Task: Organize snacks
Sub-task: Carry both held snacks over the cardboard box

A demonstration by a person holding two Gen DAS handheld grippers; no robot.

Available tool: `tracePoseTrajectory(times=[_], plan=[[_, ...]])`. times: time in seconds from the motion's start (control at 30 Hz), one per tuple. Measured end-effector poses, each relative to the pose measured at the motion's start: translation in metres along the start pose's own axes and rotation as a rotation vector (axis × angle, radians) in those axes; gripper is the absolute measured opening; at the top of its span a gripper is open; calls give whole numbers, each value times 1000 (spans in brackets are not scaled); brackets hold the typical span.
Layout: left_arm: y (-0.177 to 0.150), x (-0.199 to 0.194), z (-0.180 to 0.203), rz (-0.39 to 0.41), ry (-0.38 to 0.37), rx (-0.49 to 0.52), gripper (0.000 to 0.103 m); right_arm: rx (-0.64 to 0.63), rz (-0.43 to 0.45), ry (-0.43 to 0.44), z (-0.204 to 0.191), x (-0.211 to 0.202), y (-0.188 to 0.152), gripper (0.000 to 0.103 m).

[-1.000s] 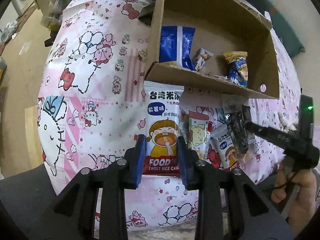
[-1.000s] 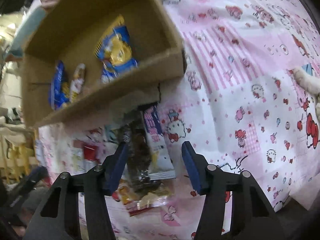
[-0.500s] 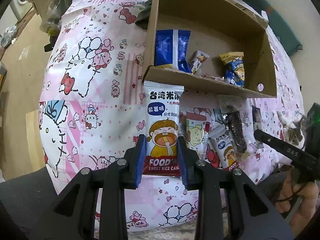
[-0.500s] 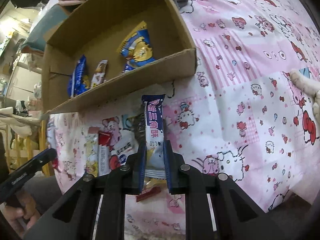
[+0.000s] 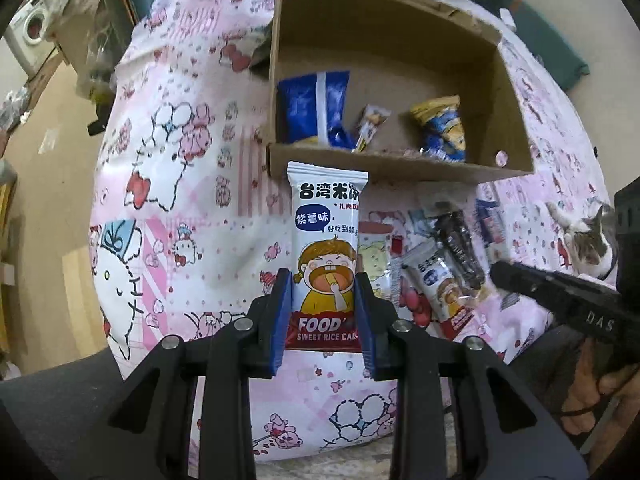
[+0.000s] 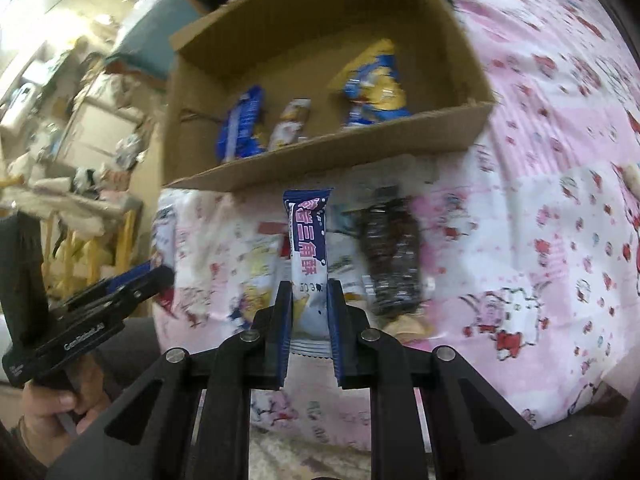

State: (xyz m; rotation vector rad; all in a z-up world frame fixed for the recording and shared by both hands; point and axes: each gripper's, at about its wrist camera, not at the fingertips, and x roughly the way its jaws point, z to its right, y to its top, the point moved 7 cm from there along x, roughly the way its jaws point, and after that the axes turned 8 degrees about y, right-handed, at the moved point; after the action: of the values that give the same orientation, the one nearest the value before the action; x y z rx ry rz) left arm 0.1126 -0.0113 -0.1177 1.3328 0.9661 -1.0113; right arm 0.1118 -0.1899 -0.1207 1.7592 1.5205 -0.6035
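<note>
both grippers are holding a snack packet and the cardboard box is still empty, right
Not quite. The left gripper does hold the rice cake packet and the right gripper the blue packet, but the box is not empty: the left wrist view shows three snacks inside.

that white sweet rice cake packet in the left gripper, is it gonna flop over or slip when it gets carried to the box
The white foil sweet rice cake packet probably holds stiff: it stands straight above the left gripper without drooping. It looks light, a single slim pack. The glossy film may slip, since the blue pads pinch only its lower edges.
</note>
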Motion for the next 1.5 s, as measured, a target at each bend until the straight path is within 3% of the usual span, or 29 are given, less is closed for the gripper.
tracePoseTrajectory(times=[0.37, 0.73, 1.03, 1.3, 1.5], plan=[[62, -39, 10, 132, 14, 16, 26, -62, 154, 115, -31, -22, 27, 17], [120, -51, 33, 206, 8, 51, 26, -74, 287, 81, -19, -52, 87, 17], [149, -31, 50, 210, 1, 46, 26, -33, 285, 6, 13, -47, 118, 18], [154, 4, 59, 203, -18, 39, 26, 35, 259, -106, 39, -31, 117, 18], [151, 28, 56, 186, -32, 33, 27, 69, 232, -129, 50, -23, 116, 18]])
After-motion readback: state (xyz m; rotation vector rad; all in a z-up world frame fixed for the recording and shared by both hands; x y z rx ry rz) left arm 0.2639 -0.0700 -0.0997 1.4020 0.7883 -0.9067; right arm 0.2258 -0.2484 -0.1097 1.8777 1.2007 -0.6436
